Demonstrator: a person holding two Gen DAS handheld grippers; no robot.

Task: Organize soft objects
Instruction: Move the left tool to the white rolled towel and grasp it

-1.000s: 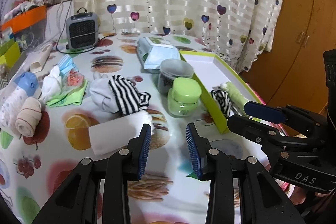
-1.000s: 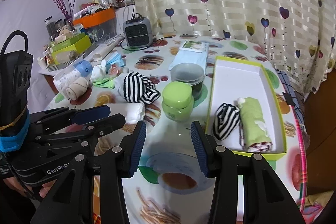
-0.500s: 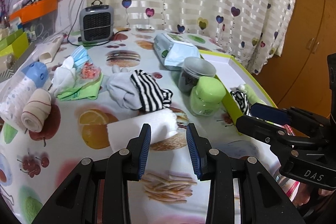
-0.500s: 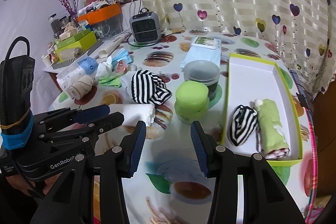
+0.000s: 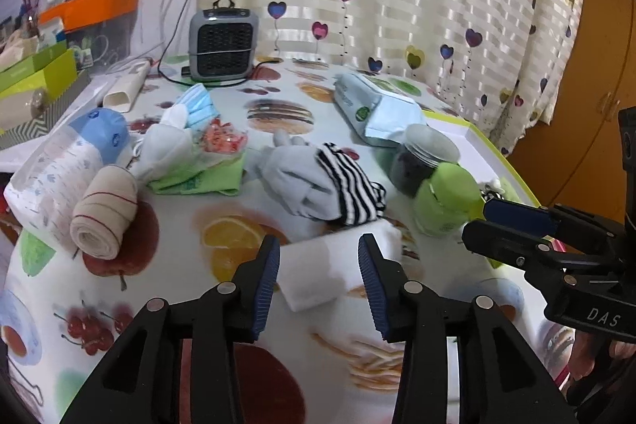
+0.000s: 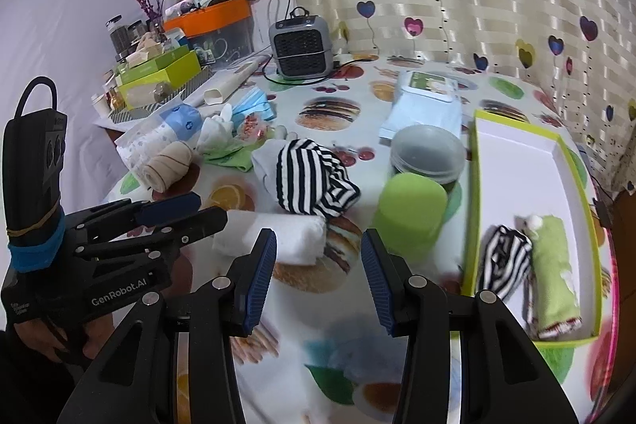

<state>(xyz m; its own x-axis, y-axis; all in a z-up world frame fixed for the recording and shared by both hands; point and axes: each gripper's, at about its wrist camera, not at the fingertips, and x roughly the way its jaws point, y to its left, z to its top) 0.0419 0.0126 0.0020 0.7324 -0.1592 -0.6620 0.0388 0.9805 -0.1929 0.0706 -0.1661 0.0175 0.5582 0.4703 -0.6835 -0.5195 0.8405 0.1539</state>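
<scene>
The left gripper [image 5: 318, 281] is opening its fingers on both sides of the white rolled towel [image 5: 338, 265], not pressing it, while the right gripper [image 6: 318, 277] is released and empty, with the towel beyond its left finger.

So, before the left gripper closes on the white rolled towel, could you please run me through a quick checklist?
1. Left gripper empty, jaws opening: ok.
2. White rolled towel lined up between the left fingers: ok, though contact cannot be told.
3. Towel free of the striped cloth behind it: cannot tell, their edges look close.
4. Green-lidded jar clear of the towel's right end: ok, a small gap shows.
5. Right gripper empty and open, off to the side: ok.
6. Room in the green-rimmed tray beyond the two rolls already in it: ok.
</scene>
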